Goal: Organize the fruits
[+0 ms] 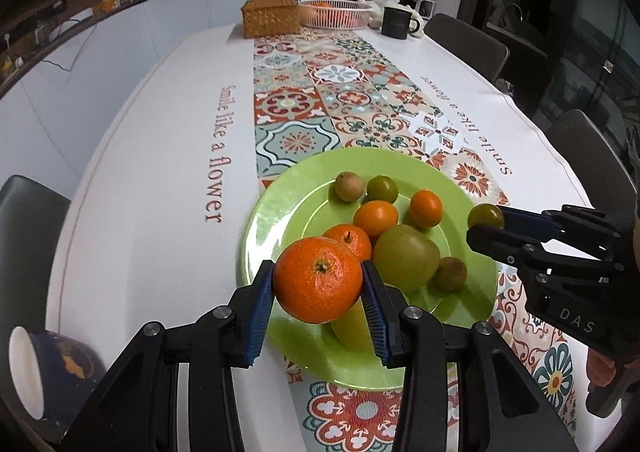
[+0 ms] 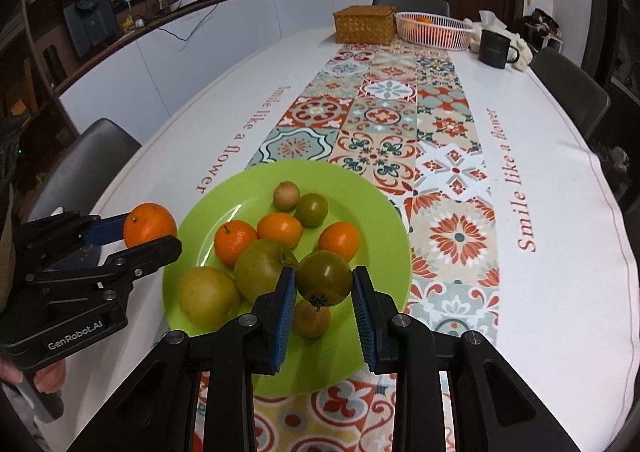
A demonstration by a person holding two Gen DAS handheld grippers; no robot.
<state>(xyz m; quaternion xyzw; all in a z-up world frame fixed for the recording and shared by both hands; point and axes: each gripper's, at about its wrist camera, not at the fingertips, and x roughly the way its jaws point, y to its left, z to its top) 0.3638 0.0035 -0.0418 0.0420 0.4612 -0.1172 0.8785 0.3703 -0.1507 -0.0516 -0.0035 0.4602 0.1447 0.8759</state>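
orange mandarin (image 1: 318, 279) sits clamped in our left gripper (image 1: 318, 284), lower centre; our right gripper (image 2: 324, 284) grips a green tomato (image 2: 324, 278). both are lifted above the green plate (image 1: 280, 204), where most fruit remains unsorted. we judge the task early.

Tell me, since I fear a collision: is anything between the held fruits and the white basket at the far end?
Nothing visible: between the orange, the green tomato and the white basket lies only flat tablecloth; the wicker box stands beside it.
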